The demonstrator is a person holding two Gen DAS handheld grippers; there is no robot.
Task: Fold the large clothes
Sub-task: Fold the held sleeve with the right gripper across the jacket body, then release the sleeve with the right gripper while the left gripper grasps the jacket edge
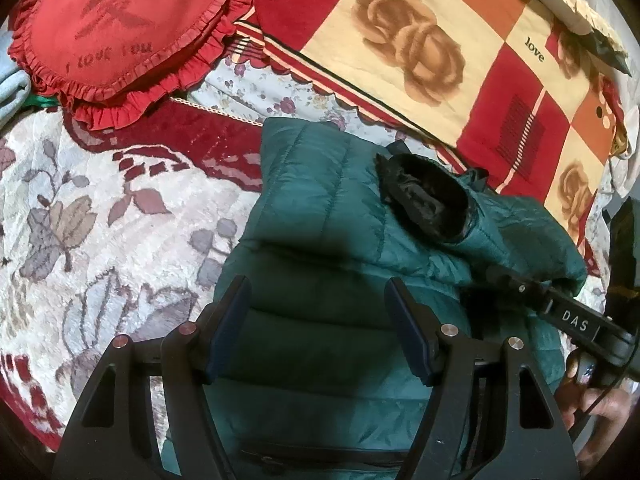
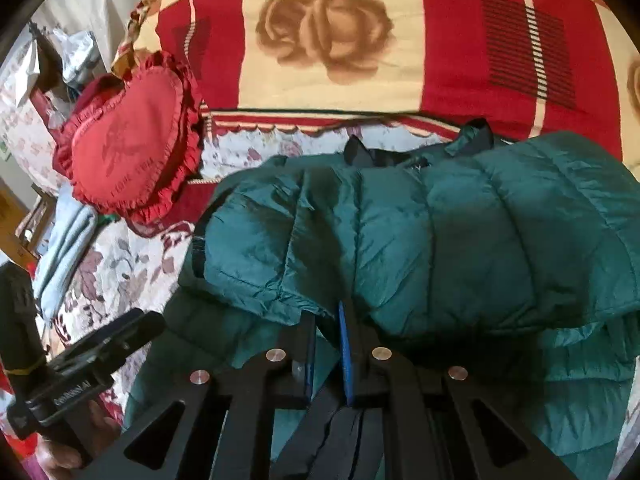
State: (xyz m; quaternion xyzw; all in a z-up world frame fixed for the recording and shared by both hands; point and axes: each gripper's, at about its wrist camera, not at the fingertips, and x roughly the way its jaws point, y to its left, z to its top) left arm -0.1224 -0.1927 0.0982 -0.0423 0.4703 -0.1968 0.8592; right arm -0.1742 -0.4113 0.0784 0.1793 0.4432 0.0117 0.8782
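Green puffer jacket point(image 1: 320, 216) lies partly folded on the floral bedspread point(image 1: 100, 208); left gripper point(image 1: 320, 320) spread wide above it, gripping nothing. Right gripper point(image 2: 326, 344) pinches a jacket fold, jaws nearly closed; heart cushion point(image 2: 132, 140) nearby.

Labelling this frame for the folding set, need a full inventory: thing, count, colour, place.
puffer jacket: 1, dark green, quilted, on the bed, partly folded over itself
sleeve cuff: 1, black lining showing, lying on top of the jacket
heart cushion: 1, red, ruffled edge, on the bed beyond the jacket
blanket: 1, red, cream and orange checks with rose prints, behind the jacket
bedspread: 1, cream with grey and dark red flowers, under the jacket
folded cloth: 1, pale blue, left of the cushion
left hand-held gripper: black, blue pads, open over the jacket
right hand-held gripper: black, blue pads, shut on a jacket fold
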